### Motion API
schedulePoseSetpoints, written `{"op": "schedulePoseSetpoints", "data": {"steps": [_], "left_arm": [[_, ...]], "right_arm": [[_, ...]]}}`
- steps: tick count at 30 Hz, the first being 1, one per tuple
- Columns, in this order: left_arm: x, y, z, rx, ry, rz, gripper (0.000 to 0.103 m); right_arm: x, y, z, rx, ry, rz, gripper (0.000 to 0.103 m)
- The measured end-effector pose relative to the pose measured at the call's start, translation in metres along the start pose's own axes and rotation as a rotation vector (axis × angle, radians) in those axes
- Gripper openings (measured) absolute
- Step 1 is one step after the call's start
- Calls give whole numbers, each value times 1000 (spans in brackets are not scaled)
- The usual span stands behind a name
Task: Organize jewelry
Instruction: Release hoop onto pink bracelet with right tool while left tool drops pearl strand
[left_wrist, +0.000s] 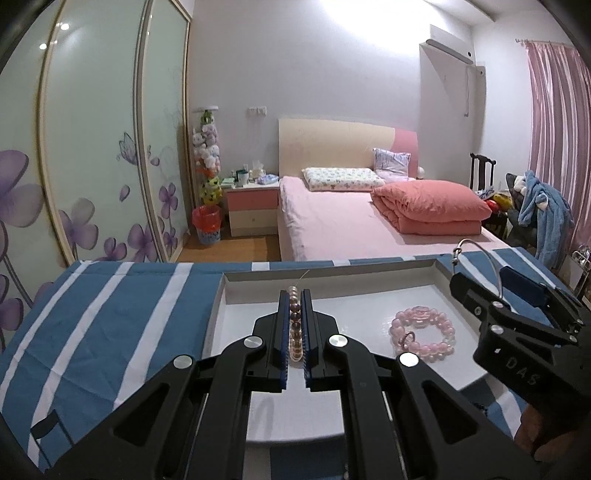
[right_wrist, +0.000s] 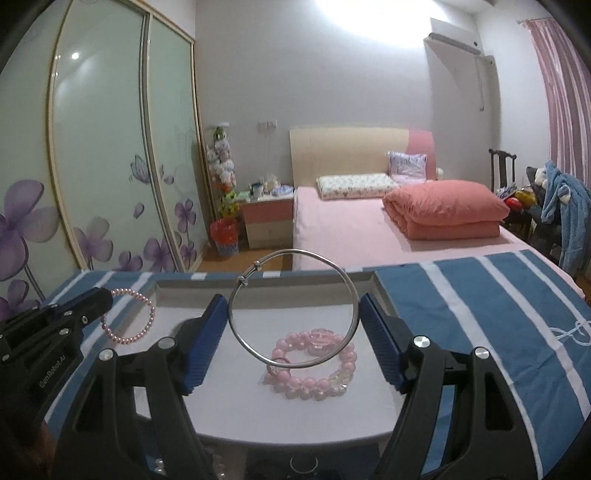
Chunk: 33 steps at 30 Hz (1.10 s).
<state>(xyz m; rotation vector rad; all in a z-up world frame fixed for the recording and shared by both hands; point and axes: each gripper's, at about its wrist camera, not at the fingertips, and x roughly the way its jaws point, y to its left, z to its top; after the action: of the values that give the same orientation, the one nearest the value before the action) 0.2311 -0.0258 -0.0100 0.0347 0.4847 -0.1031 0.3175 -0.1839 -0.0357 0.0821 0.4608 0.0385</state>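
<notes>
A pink-sheeted bed (left_wrist: 351, 221) with a folded coral quilt (right_wrist: 447, 210) is seen far behind the blue-and-white striped cloth (left_wrist: 110, 314). On that cloth a shallow white rectangular tray (left_wrist: 369, 291) is laid. Over its left side a pink pearl bead bracelet (left_wrist: 294, 325) is clamped between the narrowly closed fingers of the left gripper (left_wrist: 294, 295). Above the tray's middle a thin silver metal bangle (right_wrist: 293, 308) is pinched, upright, by the right gripper (right_wrist: 293, 310). Beneath it, partly screened by the bangle, a chunky pink glass-bead bracelet (right_wrist: 314, 365) lies on the tray floor.
</notes>
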Motion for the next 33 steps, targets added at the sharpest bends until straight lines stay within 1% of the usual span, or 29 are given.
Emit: {"op": "schedulePoseSetpoints", "data": {"steps": [5, 13, 16, 19, 22, 24, 26, 30, 32, 33], "left_arm": [[20, 0, 1, 2, 40, -15, 7], [40, 5, 0, -32, 100, -47, 7], [38, 15, 2, -61, 110, -51, 8], [31, 24, 4, -89, 103, -41, 15], [18, 36, 7, -117, 90, -39, 18], [5, 45, 7, -129, 75, -27, 22], [-5, 53, 5, -140, 68, -13, 30], [-26, 64, -6, -145, 75, -4, 33], [-36, 68, -15, -143, 83, 1, 40], [-40, 70, -21, -144, 89, 1, 42]], "right_arm": [[29, -1, -3, 14, 78, 10, 72], [54, 5, -13, 9, 183, 43, 74], [48, 2, -15, 18, 175, 39, 76], [37, -6, -12, 49, 157, 34, 76], [22, -12, -9, 59, 136, 35, 76], [9, -17, -10, 56, 126, 29, 76], [-3, -22, -13, 62, 123, 29, 75], [-25, -31, -21, 60, 137, 27, 71], [-33, -34, -27, 62, 155, 33, 68], [-36, -35, -30, 61, 166, 36, 65]]}}
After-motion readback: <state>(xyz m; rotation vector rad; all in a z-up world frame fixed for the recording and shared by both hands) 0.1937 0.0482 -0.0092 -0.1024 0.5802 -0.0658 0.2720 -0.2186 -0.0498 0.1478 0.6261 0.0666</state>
